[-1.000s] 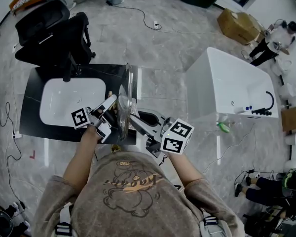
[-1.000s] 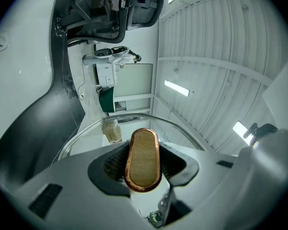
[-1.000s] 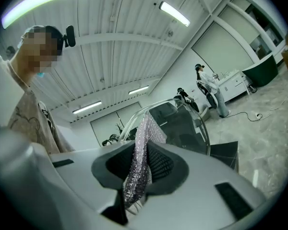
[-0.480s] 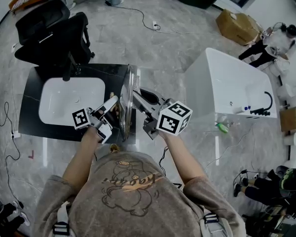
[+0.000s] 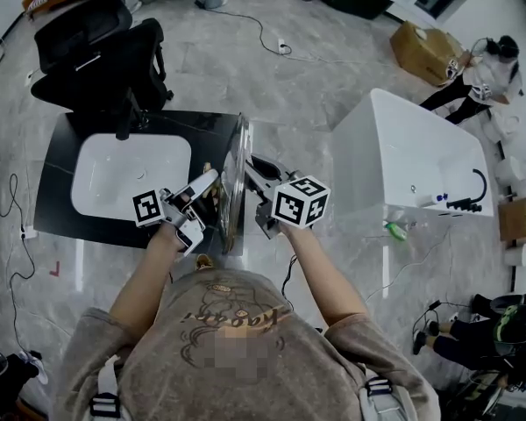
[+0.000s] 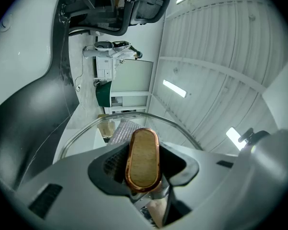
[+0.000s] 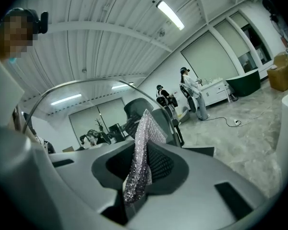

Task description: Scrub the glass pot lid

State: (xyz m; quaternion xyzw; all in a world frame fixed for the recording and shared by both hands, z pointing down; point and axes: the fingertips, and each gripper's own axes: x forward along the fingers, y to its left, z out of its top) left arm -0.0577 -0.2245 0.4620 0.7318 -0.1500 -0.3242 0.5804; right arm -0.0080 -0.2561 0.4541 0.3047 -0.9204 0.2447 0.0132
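Grey marble floor, black counter [image 5: 184,125] with white sink [image 5: 123,169]. Over counter's right edge: glass pot lid [image 5: 234,182], upright on edge. Left gripper [image 5: 209,191] clamped on copper-rimmed knob [image 6: 143,159]; right gripper [image 5: 252,172] pinching silvery scrub cloth [image 7: 140,152] at lid's opposite face.

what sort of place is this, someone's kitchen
Likely a big open workshop or test hall, not a home: a sink in a black counter and a white bathtub stand free on a bare stone floor, with an office chair nearby.
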